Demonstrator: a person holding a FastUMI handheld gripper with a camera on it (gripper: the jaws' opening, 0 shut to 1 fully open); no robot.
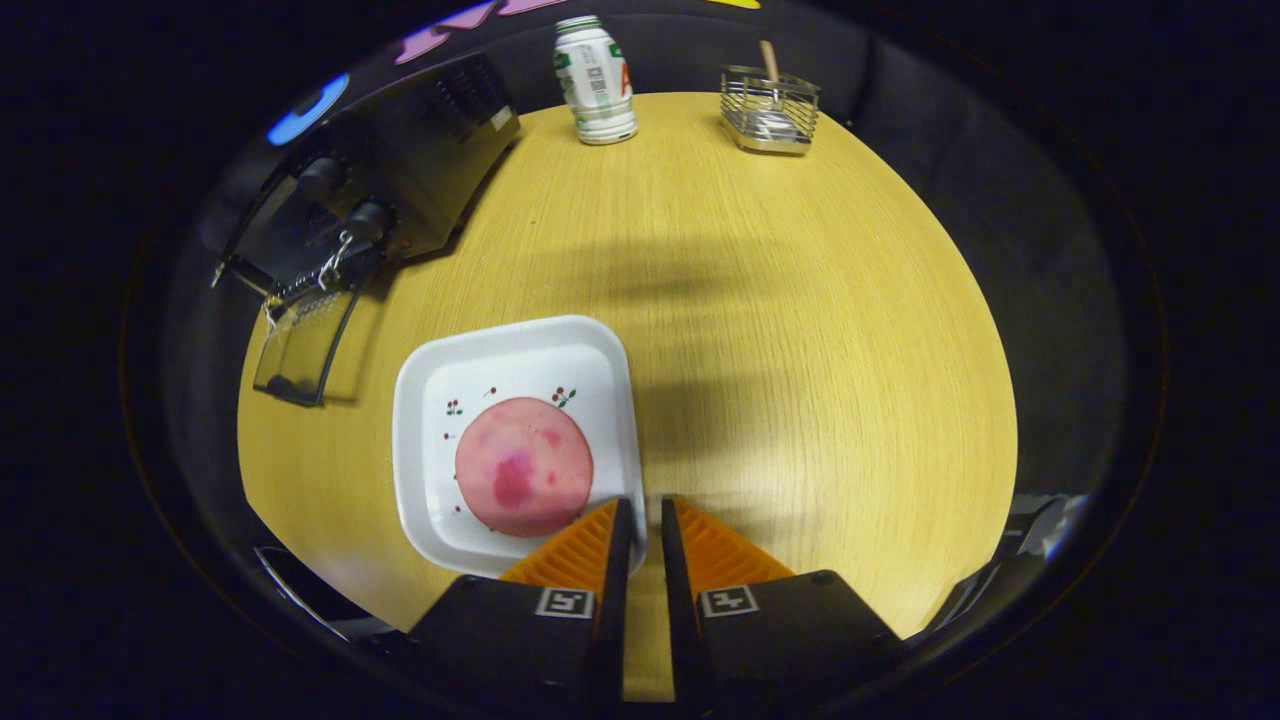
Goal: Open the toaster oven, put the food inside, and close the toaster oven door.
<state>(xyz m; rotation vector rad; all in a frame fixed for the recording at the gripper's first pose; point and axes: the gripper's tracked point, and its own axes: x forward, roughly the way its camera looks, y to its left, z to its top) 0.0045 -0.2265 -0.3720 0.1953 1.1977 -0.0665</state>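
claw: your claw hangs above the tabletop, fingers nearly together with a thin gap, nothing between them.
food: round pink patty lies on the white plate, just ahead and to the left of the fingertips; left finger overlaps the plate's near corner in view, contact can't be told.
oven: black toaster oven sits at the far left of the tabletop, well apart from the plate; its glass door hangs down open toward you.
step: judged as the pick-up of the food, since the door already looks open.
how to do it: spread the fingers wider than the patty first, they are too close now.
approach: shift left until the patty sits centred between the fingers, then lower.
grip: close gently on opposite sides of the patty, it looks soft and may squash or slip.
plate: keep the fingertips off the plate rim so you don't drag or tip it.
carry: lift clear, then swing toward the oven mouth above the lowered door.
risk: knobs and door edge lie close to the opening, go in level.
clutter: bottle and wire basket stand at the far edge, well away from your path.
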